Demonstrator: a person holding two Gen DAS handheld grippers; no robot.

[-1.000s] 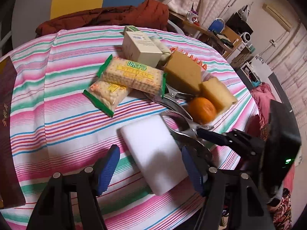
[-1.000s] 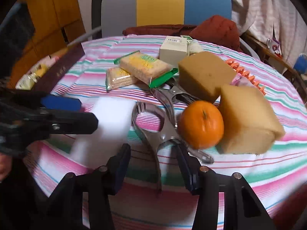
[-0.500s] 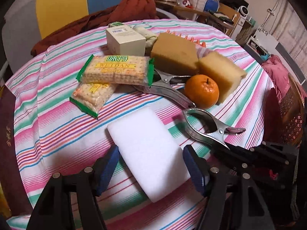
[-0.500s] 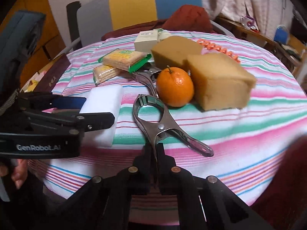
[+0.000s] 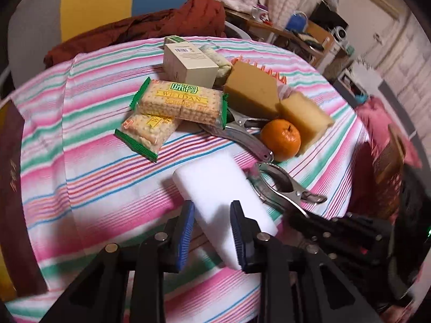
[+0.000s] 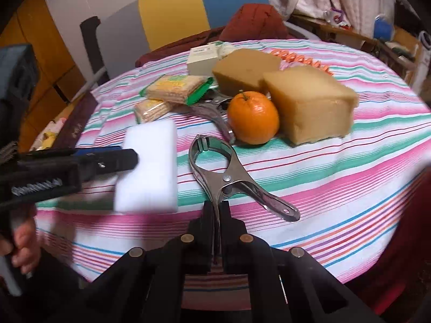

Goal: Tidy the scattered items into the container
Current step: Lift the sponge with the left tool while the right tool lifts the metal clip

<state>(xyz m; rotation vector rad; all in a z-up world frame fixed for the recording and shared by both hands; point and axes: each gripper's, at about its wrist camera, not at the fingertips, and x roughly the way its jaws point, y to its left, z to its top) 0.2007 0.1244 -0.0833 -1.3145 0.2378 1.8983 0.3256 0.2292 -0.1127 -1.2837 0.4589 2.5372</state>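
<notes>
A white foam block (image 5: 218, 185) lies on the striped tablecloth (image 5: 80, 161). My left gripper (image 5: 212, 231) straddles the block's near end. Its jaws are closing and the blue pads (image 5: 186, 231) press on the foam. In the right wrist view the same block (image 6: 150, 167) sits between the left fingers (image 6: 107, 158). My right gripper (image 6: 216, 215) is shut on one handle of a shiny metal clamp (image 6: 223, 172), which lies flat just right of the block. The clamp (image 5: 280, 185) and the right gripper (image 5: 301, 218) also show in the left wrist view.
Behind lie an orange (image 5: 281, 140), two tan sponge blocks (image 5: 252, 91) (image 5: 304, 115), a second metal clamp (image 5: 237, 134), two biscuit packs (image 5: 183, 99) (image 5: 146, 132) and a cream carton (image 5: 188, 64). A dark maroon box (image 5: 10, 188) lines the left edge. A chair with a red jacket (image 5: 140, 29) stands behind.
The left jaws have narrowed from wide open onto the white block. The right jaws, open around the clamp's handle a second ago, shut on it and have stayed shut.
</notes>
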